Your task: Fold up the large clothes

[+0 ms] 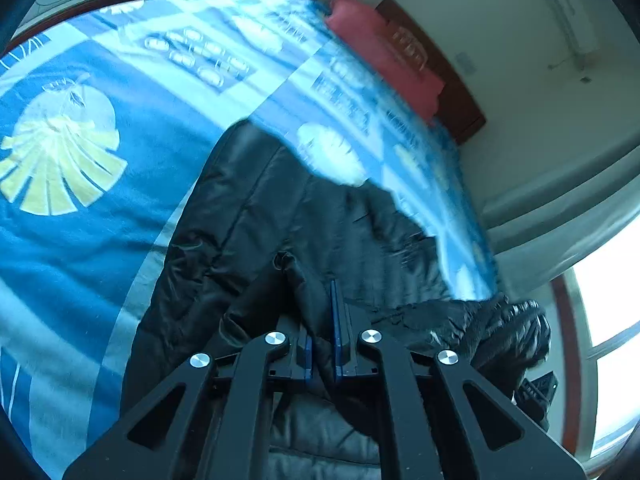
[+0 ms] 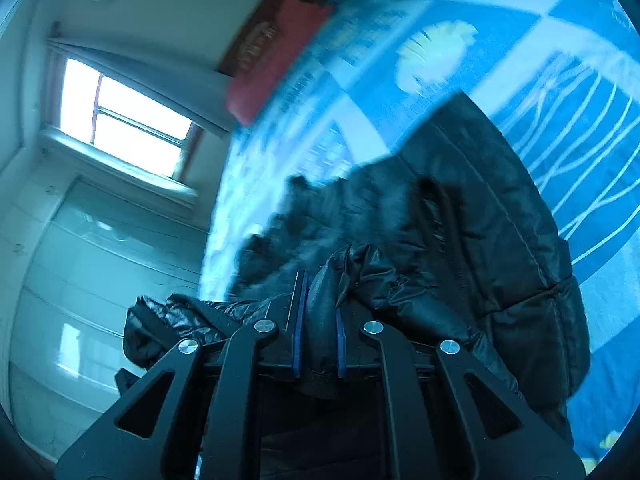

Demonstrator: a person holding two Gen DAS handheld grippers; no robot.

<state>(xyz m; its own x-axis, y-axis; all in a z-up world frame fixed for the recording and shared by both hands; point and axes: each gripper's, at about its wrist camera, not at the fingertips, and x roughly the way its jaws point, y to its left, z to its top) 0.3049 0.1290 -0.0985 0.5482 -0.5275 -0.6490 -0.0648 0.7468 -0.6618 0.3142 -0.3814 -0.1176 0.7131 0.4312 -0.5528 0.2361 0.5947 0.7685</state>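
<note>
Cool bluish daylight from a blown-out window (image 2: 124, 120); motion blur, fisheye-warped edges.

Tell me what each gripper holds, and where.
Both grip the black puffy jacket: left gripper and right gripper each pinch a bunched fold.

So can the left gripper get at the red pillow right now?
Probably not: the left gripper is shut on the black jacket, and the red pillow lies across the blue bedspread.

Home bedroom: bed w/ blue patterned bedspread (image 1: 100, 240), red pillow (image 1: 384, 52) by dark wooden headboard (image 1: 460, 92), plain pale walls, bright wood-framed window (image 2: 128, 120).
</note>
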